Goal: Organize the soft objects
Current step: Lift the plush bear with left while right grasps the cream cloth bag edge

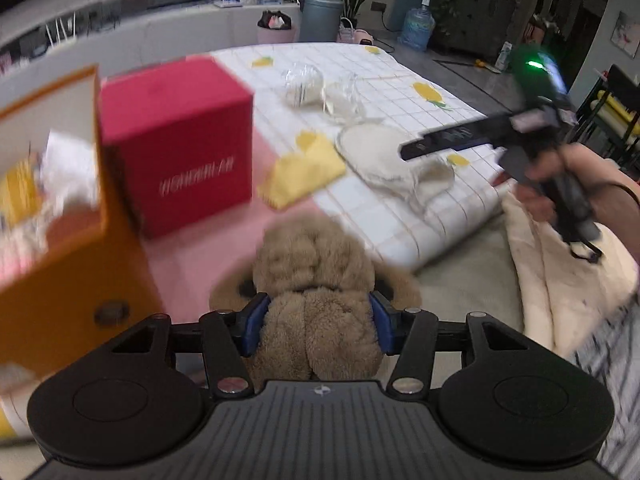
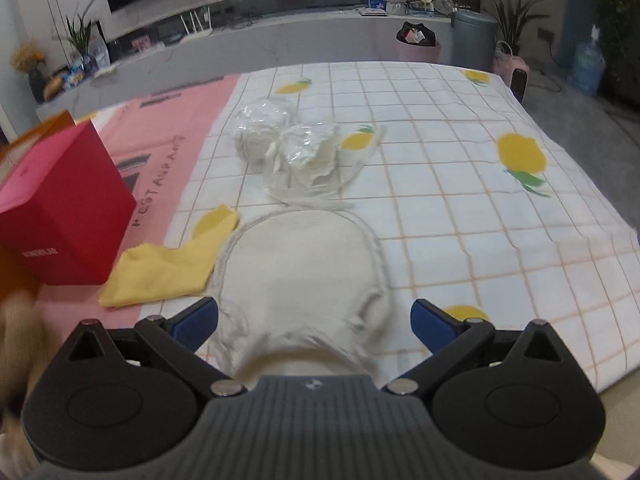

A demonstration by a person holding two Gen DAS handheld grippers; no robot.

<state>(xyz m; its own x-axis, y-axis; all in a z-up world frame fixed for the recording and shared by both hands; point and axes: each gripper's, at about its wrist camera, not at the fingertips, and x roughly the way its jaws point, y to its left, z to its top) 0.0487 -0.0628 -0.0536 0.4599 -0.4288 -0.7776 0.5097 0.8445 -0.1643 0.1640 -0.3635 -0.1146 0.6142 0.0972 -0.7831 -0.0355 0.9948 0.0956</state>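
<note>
Left gripper (image 1: 318,322) with its blue pads (image 1: 256,320) pressed into both flanks of a brown plush teddy bear (image 1: 316,280), the jaws closed on the toy's body. The bear is held above the pink section of the tablecloth (image 1: 192,264), facing away from the camera, just in front of a red box (image 1: 176,140) bearing white lettering. An open orange box (image 1: 68,248) stands at the left of the red one, touching or nearly touching it; blurred white and yellow items lie inside, too smeared to identify.

Right gripper (image 2: 314,318) with jaws spread wide and nothing between them, hovering over the near end of a cream fabric piece (image 2: 300,256) with a stitched oval border. Whether the fingers touch the cloth cannot be told. In the left wrist view the same gripper (image 1: 404,151) appears at the right, gripped by the person's hand (image 1: 560,184), its fingers pointing toward the cream fabric.

Folded yellow cloth (image 2: 168,264) lies just beside the cream fabric's left edge, between it and the red box. Beyond the fabric, two clear-plastic-wrapped white bundles (image 2: 288,144) rest side by side on the white checked tablecloth (image 2: 460,208) printed with yellow fruit. A cream blanket (image 1: 560,276) is heaped off the table's right edge.
</note>
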